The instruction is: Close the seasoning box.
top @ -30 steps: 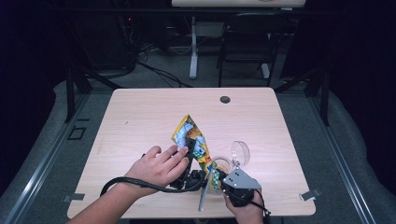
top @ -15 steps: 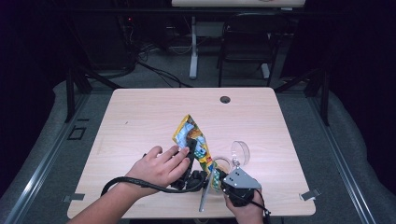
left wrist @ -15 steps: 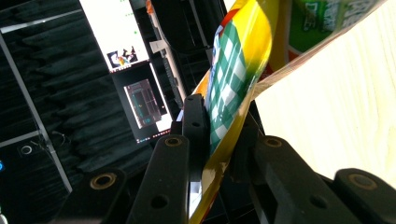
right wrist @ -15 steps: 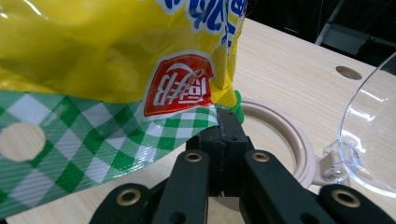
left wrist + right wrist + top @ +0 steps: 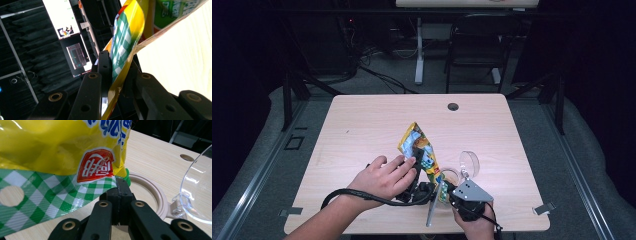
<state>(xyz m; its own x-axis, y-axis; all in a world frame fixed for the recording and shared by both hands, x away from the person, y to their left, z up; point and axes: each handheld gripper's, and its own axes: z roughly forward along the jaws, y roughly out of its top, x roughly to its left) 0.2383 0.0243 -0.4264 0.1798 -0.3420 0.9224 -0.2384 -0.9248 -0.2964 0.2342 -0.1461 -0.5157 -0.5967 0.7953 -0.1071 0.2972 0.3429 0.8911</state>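
Observation:
A yellow snack bag (image 5: 418, 145) with a green checked edge stands tilted over the near middle of the table, held between both grippers. My left gripper (image 5: 418, 161), under a hand, is shut on one side seam of the bag (image 5: 127, 37), which runs between the jaws of the left gripper (image 5: 117, 75). At the bag's lower corner my right gripper (image 5: 446, 189) is shut on the green checked strip, and its jaws (image 5: 121, 187) meet on the bag (image 5: 62, 150). A round beige container (image 5: 451, 176) with its clear hinged lid (image 5: 469, 162) open sits just beyond.
The container rim (image 5: 152, 192) and clear lid (image 5: 200, 187) lie close behind the right jaws. A grey flat strip (image 5: 432, 212) lies near the table's front edge. A dark cable hole (image 5: 453, 106) marks the far side of the wooden table (image 5: 362, 125).

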